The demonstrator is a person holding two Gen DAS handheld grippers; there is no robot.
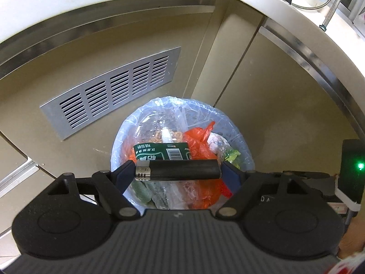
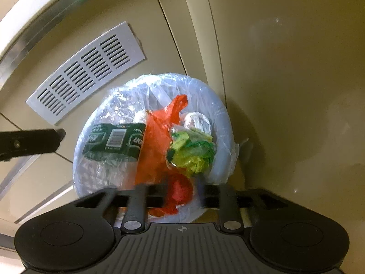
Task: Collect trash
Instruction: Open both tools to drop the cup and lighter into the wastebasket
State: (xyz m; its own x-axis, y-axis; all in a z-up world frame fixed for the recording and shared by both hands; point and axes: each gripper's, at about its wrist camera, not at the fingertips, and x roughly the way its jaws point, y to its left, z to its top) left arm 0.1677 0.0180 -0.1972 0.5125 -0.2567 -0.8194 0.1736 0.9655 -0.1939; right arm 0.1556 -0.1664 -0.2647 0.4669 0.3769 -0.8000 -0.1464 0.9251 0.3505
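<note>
Above the lined trash bin (image 1: pixel 182 150), the left hand-held gripper (image 1: pixel 178 171) clamps a black lighter (image 1: pixel 178 170) crosswise (drop step). Next: open the jaws to release it. The right hand-held gripper (image 2: pixel 175 194) looks open and empty, though blurred.
</note>
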